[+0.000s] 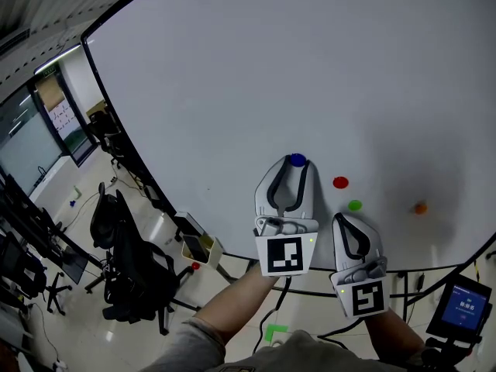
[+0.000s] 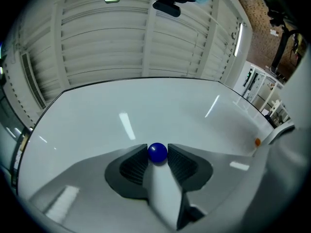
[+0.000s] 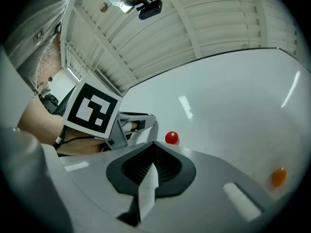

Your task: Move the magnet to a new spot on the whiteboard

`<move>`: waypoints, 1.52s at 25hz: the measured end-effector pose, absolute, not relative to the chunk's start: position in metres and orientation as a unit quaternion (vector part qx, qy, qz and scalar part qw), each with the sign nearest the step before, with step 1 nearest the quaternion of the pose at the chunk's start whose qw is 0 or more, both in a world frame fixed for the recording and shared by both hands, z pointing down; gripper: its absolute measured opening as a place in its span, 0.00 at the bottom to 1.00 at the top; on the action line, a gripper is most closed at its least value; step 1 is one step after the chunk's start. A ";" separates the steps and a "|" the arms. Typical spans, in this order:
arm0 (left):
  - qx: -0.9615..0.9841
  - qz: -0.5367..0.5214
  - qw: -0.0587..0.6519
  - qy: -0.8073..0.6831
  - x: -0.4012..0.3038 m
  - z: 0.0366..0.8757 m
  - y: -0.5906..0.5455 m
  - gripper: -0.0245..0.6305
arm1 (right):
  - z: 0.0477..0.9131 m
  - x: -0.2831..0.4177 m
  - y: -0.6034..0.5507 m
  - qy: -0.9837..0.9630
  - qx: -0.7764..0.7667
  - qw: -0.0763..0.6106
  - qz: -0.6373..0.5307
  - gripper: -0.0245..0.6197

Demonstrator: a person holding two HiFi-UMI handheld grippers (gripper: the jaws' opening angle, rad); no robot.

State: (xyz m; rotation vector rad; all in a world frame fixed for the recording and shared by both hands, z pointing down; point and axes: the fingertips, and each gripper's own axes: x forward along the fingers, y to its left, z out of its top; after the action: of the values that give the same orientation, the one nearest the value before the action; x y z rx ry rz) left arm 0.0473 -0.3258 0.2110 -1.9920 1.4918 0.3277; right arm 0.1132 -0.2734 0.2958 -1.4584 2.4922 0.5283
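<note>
Big whiteboard (image 1: pixel 232 68) fills the view. Left gripper (image 1: pixel 294 167) is up against it, jaws spread either side of the blue magnet (image 2: pixel 157 152), framing it for a pinch without squeezing. Right gripper (image 3: pixel 153 149), jaws pressed together and empty, hangs lower, out of the way.

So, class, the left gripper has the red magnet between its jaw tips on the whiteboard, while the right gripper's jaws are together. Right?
No. The magnet between the left gripper's jaw tips on the whiteboard is the blue magnet, not red; the left gripper view shows it. The right gripper's jaws are together.
</note>
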 end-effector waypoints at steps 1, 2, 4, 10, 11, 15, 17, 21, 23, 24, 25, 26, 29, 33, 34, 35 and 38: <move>-0.755 0.124 0.310 0.565 0.048 0.212 -0.326 0.21 | 0.297 0.114 -0.274 0.845 -0.493 0.103 0.178 0.04; -0.756 0.125 0.306 0.565 0.049 0.212 -0.327 0.20 | 0.297 0.115 -0.275 0.846 -0.492 0.102 0.176 0.05; -0.758 0.126 0.301 0.565 0.050 0.213 -0.328 0.20 | 0.298 0.117 -0.275 0.848 -0.490 0.102 0.174 0.05; -0.760 0.126 0.289 0.568 0.056 0.210 -0.330 0.20 | 0.296 0.123 -0.277 0.858 -0.474 0.102 0.170 0.05; -0.760 0.125 0.287 0.569 0.058 0.209 -0.332 0.20 | 0.295 0.125 -0.279 0.860 -0.471 0.102 0.168 0.04; -0.759 0.122 0.285 0.573 0.051 0.205 -0.334 0.20 | 0.292 0.119 -0.282 0.869 -0.456 0.096 0.169 0.04; -0.759 0.125 0.285 0.572 0.044 0.202 -0.335 0.20 | 0.285 0.110 -0.284 0.870 -0.449 0.097 0.178 0.04; -0.759 0.127 0.288 0.570 0.023 0.199 -0.338 0.20 | 0.262 0.083 -0.293 0.873 -0.439 0.102 0.185 0.04; -0.760 0.129 0.291 0.566 0.006 0.203 -0.343 0.20 | 0.253 0.064 -0.303 0.870 -0.435 0.105 0.206 0.04; -0.762 0.130 0.292 0.564 -0.004 0.206 -0.347 0.20 | 0.249 0.053 -0.307 0.867 -0.432 0.107 0.225 0.04; -0.763 0.130 0.292 0.562 -0.013 0.207 -0.349 0.20 | 0.245 0.042 -0.310 0.864 -0.429 0.108 0.242 0.04; -0.764 0.129 0.292 0.561 -0.022 0.207 -0.350 0.20 | 0.240 0.032 -0.311 0.862 -0.428 0.109 0.250 0.04; -0.763 0.132 0.293 0.560 -0.051 0.203 -0.353 0.20 | 0.228 0.000 -0.317 0.861 -0.424 0.110 0.259 0.04; -0.760 0.141 0.295 0.561 -0.081 0.189 -0.353 0.20 | 0.213 -0.030 -0.317 0.863 -0.422 0.106 0.256 0.04; -0.758 0.144 0.297 0.562 -0.087 0.183 -0.352 0.20 | 0.209 -0.035 -0.315 0.866 -0.423 0.105 0.244 0.04; -0.757 0.146 0.297 0.564 -0.093 0.178 -0.350 0.20 | 0.204 -0.041 -0.314 0.869 -0.423 0.105 0.234 0.04; -0.752 0.150 0.298 0.569 -0.121 0.169 -0.354 0.20 | 0.196 -0.066 -0.316 0.872 -0.415 0.106 0.235 0.04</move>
State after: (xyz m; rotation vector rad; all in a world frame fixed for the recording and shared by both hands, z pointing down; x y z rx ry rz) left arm -0.1210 -0.3541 0.1686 -1.9971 1.5118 0.3973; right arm -0.0656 -0.3163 0.1958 -1.2225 2.5698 0.6936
